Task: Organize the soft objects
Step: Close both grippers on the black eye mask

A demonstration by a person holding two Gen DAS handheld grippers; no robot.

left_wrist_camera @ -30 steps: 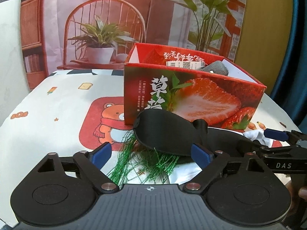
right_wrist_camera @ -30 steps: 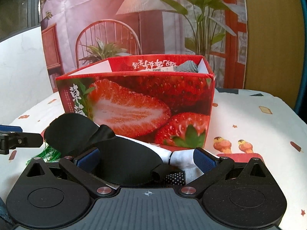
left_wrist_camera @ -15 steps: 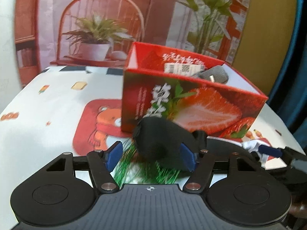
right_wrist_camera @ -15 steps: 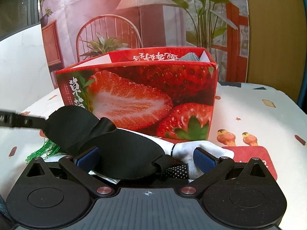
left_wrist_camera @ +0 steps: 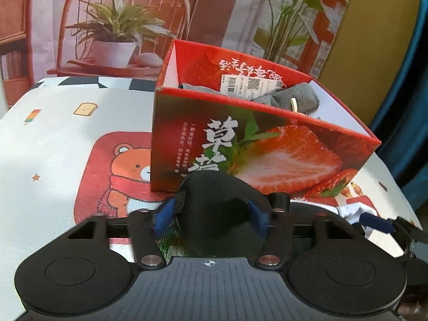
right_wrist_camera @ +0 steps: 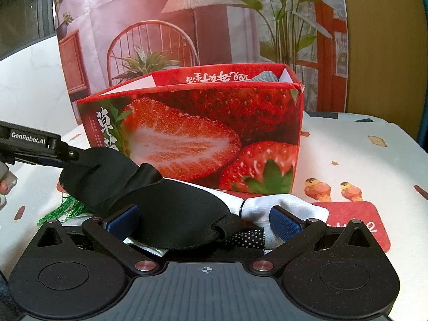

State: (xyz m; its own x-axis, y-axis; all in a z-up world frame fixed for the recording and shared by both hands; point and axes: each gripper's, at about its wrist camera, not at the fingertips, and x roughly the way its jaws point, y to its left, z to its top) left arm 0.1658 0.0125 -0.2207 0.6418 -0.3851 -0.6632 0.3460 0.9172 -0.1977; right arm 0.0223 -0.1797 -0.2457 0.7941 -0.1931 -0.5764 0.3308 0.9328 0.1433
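Covering the table, a cartoon-print cloth [left_wrist_camera: 53,133]; left gripper [left_wrist_camera: 211,214] seemingly clenching a black eye mask [left_wrist_camera: 214,200].

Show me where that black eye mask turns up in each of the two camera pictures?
Left wrist view: the black eye mask sits low in the middle, one end between the left gripper fingers, whose jaws have just been closing on it.
Right wrist view: it stretches from left of centre to low centre.
Shared landmark: the strawberry box just behind it.
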